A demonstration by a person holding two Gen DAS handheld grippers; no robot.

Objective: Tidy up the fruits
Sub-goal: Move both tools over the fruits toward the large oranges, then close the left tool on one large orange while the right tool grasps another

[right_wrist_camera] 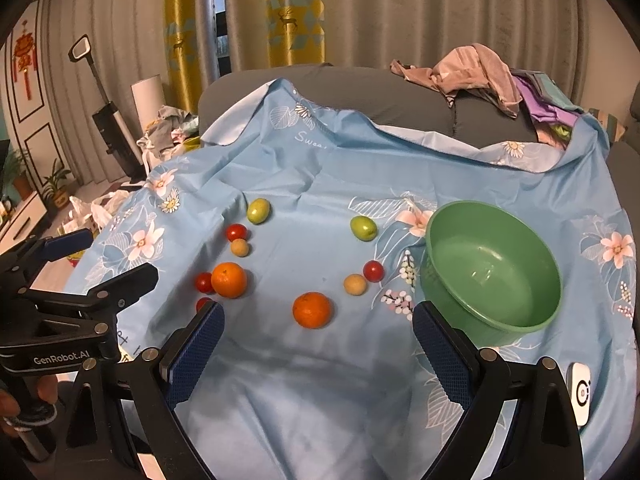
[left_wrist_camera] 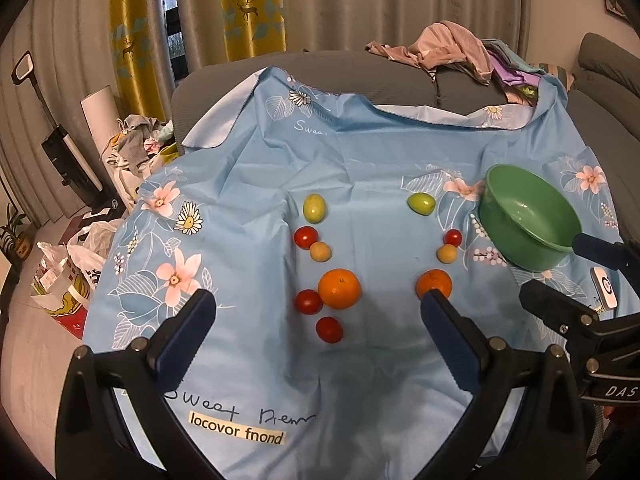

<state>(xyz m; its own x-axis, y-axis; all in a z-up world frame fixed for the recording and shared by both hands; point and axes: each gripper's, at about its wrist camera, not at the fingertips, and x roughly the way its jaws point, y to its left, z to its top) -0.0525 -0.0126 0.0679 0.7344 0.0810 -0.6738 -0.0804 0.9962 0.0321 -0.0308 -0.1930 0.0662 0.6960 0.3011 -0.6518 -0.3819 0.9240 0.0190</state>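
Note:
Fruits lie in two groups on a blue floral cloth (left_wrist_camera: 352,152). The left group has an orange (left_wrist_camera: 339,288), a green fruit (left_wrist_camera: 314,208), a tan ball (left_wrist_camera: 320,251) and three red tomatoes (left_wrist_camera: 306,237). The right group has an orange (right_wrist_camera: 312,309), a green fruit (right_wrist_camera: 363,228), a tan ball (right_wrist_camera: 355,284) and a red tomato (right_wrist_camera: 373,271). An empty green bowl (right_wrist_camera: 494,268) stands at the right. My left gripper (left_wrist_camera: 318,312) is open above the near cloth. My right gripper (right_wrist_camera: 318,326) is open, just in front of the right orange.
A small white device (right_wrist_camera: 580,392) lies on the cloth near the right edge. A pile of clothes (right_wrist_camera: 480,76) sits on the grey sofa back behind. Bags and clutter (left_wrist_camera: 72,264) lie on the floor at the left.

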